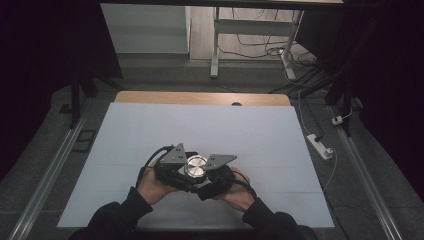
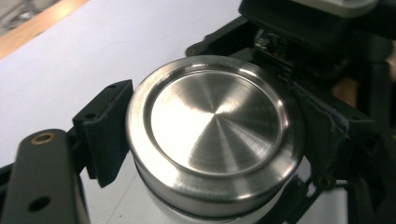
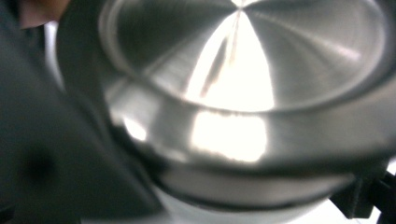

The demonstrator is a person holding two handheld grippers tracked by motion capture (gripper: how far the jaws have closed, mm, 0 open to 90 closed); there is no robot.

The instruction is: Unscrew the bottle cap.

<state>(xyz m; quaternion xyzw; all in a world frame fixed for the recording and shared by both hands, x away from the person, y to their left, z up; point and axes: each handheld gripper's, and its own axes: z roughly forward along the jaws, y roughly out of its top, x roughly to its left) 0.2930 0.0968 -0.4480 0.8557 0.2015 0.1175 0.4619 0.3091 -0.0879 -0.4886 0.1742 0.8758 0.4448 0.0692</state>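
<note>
Both grippers converge on round metal-lidded container (image 1: 195,166), sitting on white surface (image 1: 150,130) near its front edge, roughly centre. Left gripper (image 1: 172,167) clamps container from one side: black pads press steel lid (image 2: 215,128), rim pinched both sides, likely bracing. Right gripper (image 1: 216,175) crowds in from opposite side, lid (image 3: 243,79) fills close, blurred; cannot tell whether jaws closed on it. White body visible beneath lid. Two-handed hold suggests twisting lid off.
</note>
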